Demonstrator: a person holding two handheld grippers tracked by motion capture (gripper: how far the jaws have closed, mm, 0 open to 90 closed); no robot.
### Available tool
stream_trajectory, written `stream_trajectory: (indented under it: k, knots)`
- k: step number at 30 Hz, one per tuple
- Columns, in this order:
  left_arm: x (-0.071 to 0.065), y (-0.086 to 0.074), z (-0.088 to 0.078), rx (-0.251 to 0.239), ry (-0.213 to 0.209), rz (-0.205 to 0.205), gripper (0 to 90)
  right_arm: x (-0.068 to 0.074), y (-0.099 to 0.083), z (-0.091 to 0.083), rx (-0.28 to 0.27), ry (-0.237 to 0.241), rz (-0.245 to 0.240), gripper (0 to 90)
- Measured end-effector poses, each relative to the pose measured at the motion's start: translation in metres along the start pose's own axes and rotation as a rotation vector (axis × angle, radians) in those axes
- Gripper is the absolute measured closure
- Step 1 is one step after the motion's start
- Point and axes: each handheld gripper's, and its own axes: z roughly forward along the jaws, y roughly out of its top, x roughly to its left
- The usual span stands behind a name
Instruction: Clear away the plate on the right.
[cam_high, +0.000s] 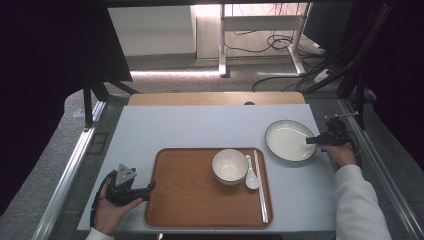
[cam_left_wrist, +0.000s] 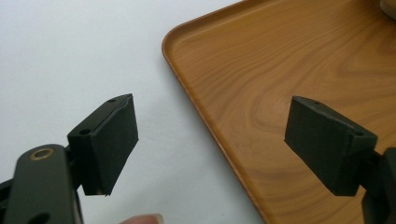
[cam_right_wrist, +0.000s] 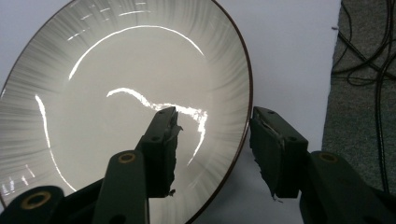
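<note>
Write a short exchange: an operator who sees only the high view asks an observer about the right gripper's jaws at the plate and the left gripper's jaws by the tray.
Operator: Are the right gripper's jaws around the plate's rim?
Observer: Yes. The right gripper straddles the rim of the plate, one jaw over its inside, one outside. They don't look pressed on it.
Operator: And the left gripper?
Observer: The left gripper stands wide open, one jaw over the table, the other over the tray, gripping nothing.
</note>
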Motion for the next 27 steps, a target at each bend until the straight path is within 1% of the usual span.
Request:
stream_trajectory:
  k: [5,8,13,14,17,18,20,22,27]
  knots:
    - [0.000,0.000,0.001,0.003,0.000,0.001,16.9,-0.006,0.000,0.006,0.017,0.020,0.030,53.0]
    - [0.000,0.000,0.001,0.005,-0.001,0.001,16.9,-0.008,-0.001,0.010,0.023,0.034,0.050,55.7]
    - [0.000,-0.001,0.002,0.008,-0.001,-0.001,16.9,-0.012,-0.001,0.016,0.035,0.059,0.074,65.5]
    - [0.000,-0.001,0.002,0.008,-0.001,-0.001,16.9,-0.013,-0.001,0.016,0.031,0.071,0.084,68.3]
    - [0.000,-0.001,0.002,0.010,0.001,0.000,16.9,-0.014,-0.001,0.016,0.022,0.075,0.116,72.6]
    - [0.000,-0.001,0.002,0.010,0.001,0.000,16.9,-0.016,-0.001,0.015,0.018,0.084,0.139,74.8]
    - [0.000,-0.001,0.002,0.011,0.000,0.001,16.9,-0.020,-0.002,0.014,0.012,0.100,0.159,77.1]
    - [0.000,-0.001,0.002,0.013,0.000,0.002,16.9,-0.021,-0.003,0.014,0.007,0.104,0.177,78.6]
    - [0.000,-0.001,0.002,0.011,0.001,0.002,16.9,-0.021,-0.002,0.011,0.008,0.095,0.193,81.1]
